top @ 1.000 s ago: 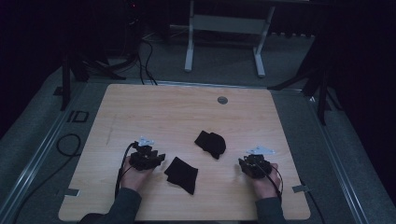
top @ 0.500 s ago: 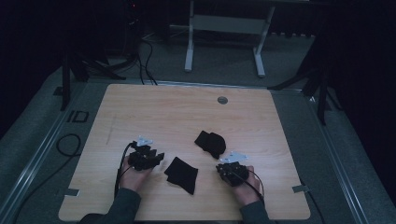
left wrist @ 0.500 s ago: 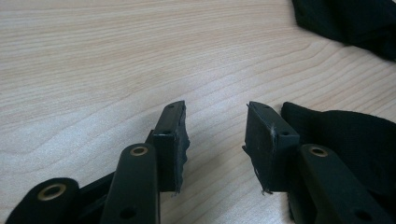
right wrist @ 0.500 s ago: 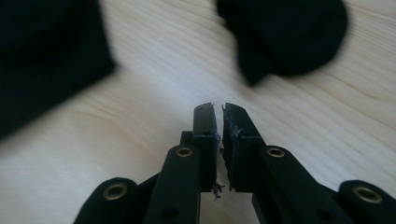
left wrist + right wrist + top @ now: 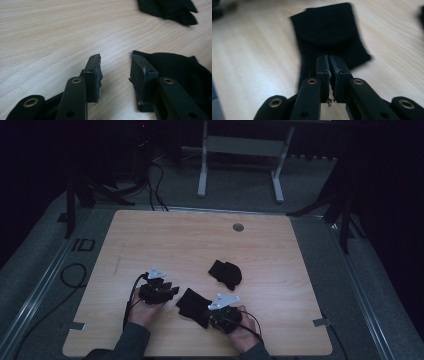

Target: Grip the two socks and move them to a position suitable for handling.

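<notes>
From the high view, a flat black sock lies on the desk between the two grippers, its long axis running from the near right up toward the far left. The left gripper sits just beside the sock's far left end with its fingers spread. The right gripper has come in over the sock's near right end, and its fingers have just been closing. A second, bunched black sock lies well apart, beyond both sets of fingers.

In the left gripper view, the left gripper's fingers stand released with bare desk between them; the sock's edge lies just outside one finger, touching or nearly so, and nothing is gripped. The bunched sock lies far ahead of the fingertips.

In the right gripper view, the right gripper is clenched, fingers pressed together with no cloth visibly between them, poised over the sock's near end. The sock stretches straight away from the fingertips, its folded, rounded end farthest off.

The sock looks light, soft and limp, so it would likely sag and fold when lifted. A pinch at a corner or along an end edge seems the best hold, one at each end to keep it flat.
</notes>
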Demonstrator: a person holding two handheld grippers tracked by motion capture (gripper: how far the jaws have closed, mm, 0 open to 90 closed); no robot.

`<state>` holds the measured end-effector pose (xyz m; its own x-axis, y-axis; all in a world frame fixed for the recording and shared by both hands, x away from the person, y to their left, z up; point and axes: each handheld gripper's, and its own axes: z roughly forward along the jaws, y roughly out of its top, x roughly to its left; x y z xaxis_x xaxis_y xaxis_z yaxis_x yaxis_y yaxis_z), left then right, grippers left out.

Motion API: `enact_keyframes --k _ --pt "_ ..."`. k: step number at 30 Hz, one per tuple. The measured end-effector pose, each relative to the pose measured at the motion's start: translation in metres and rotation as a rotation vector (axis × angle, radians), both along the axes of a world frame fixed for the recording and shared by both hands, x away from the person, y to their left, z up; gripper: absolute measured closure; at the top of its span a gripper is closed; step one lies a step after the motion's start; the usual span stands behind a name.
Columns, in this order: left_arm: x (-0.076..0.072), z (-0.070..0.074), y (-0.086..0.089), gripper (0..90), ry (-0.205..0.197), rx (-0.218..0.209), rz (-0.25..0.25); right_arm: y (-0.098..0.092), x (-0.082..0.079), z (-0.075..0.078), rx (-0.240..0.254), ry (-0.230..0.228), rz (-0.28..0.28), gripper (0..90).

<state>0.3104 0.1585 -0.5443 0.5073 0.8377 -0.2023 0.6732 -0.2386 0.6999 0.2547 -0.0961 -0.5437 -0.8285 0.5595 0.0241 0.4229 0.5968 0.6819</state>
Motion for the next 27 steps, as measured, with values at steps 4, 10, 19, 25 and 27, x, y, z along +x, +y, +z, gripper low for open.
enact_keyframes --k 4,10,19,25,27 --pt "-0.005 0.0 -0.006 64.5 -0.014 0.024 -0.033 0.008 -0.004 -0.006 -0.031 0.007 0.026 85.0" --pt "-0.013 -0.002 -0.015 73.1 -0.012 0.062 -0.079 0.008 -0.002 -0.009 -0.039 0.014 0.026 85.2" --pt "-0.018 -0.006 -0.027 84.2 -0.017 0.141 -0.133 0.007 -0.001 -0.009 -0.041 0.019 0.02 85.2" --pt "-0.018 -0.007 -0.028 86.1 -0.015 0.163 -0.144 0.006 0.0 -0.008 -0.044 0.024 0.01 85.1" --pt "-0.018 -0.007 -0.029 86.2 -0.011 0.161 -0.146 0.004 0.002 -0.008 -0.055 0.02 -0.005 85.2"
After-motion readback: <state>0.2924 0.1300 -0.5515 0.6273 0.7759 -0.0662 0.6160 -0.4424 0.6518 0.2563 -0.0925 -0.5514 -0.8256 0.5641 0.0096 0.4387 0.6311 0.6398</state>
